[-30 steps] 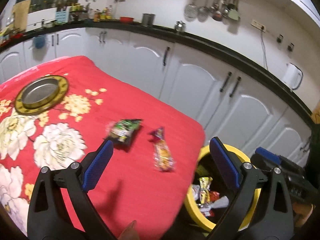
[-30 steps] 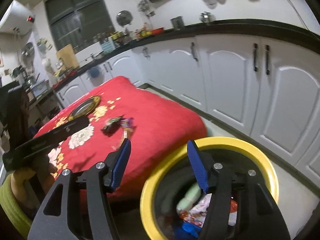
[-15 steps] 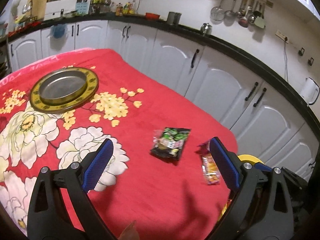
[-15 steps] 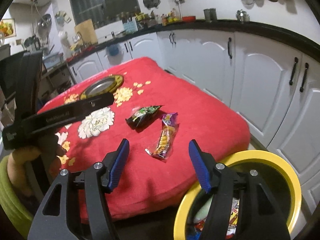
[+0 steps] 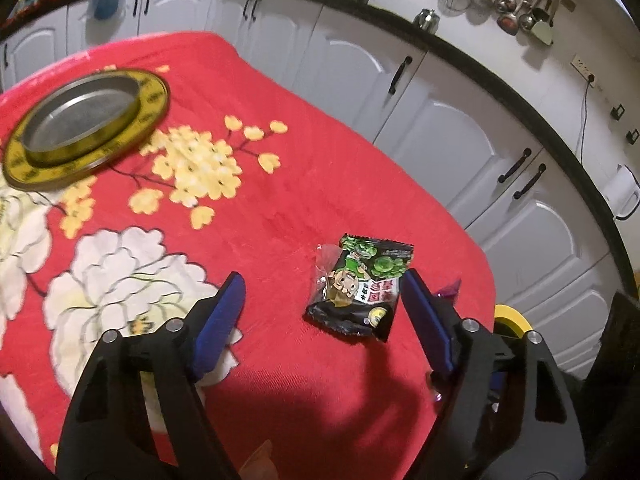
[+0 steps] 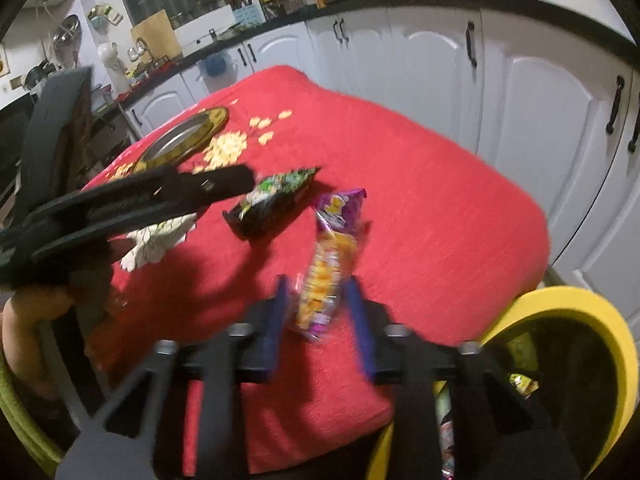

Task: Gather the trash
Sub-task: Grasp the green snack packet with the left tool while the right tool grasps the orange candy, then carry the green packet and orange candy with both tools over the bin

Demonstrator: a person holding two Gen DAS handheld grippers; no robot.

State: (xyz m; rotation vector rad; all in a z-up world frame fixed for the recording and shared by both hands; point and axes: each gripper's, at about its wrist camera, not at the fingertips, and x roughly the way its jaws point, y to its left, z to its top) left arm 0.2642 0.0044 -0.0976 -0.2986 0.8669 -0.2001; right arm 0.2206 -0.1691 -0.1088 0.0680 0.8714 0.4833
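Left wrist view: the left gripper (image 5: 320, 300) hangs just above the red flowered tablecloth (image 5: 280, 184) with its blue-padded tongs spread wide, and the dark green snack packet (image 5: 360, 288) lies flat on the cloth between them, nearer the right-hand pad and touching neither. A purple corner of a second wrapper peeks out behind that pad. Further back on the cloth sits a round metal tray with a yellow rim (image 5: 84, 124), well apart from the packet. White cabinets (image 5: 440, 128) under a dark counter curve behind the table, with ladles and strainers hanging on the wall above.

From the right wrist view, the right gripper (image 6: 320, 312) has its tongs drawn in around the near end of the long orange and purple snack wrapper (image 6: 328, 264). The picture is blurred, so I cannot tell whether the pads are actually pinching it or just standing beside it. The rest of the wrapper lies on the cloth, just beside the green packet. The yellow-rimmed bin (image 6: 592, 312) stands below the table's edge to the right, with wrappers already inside.
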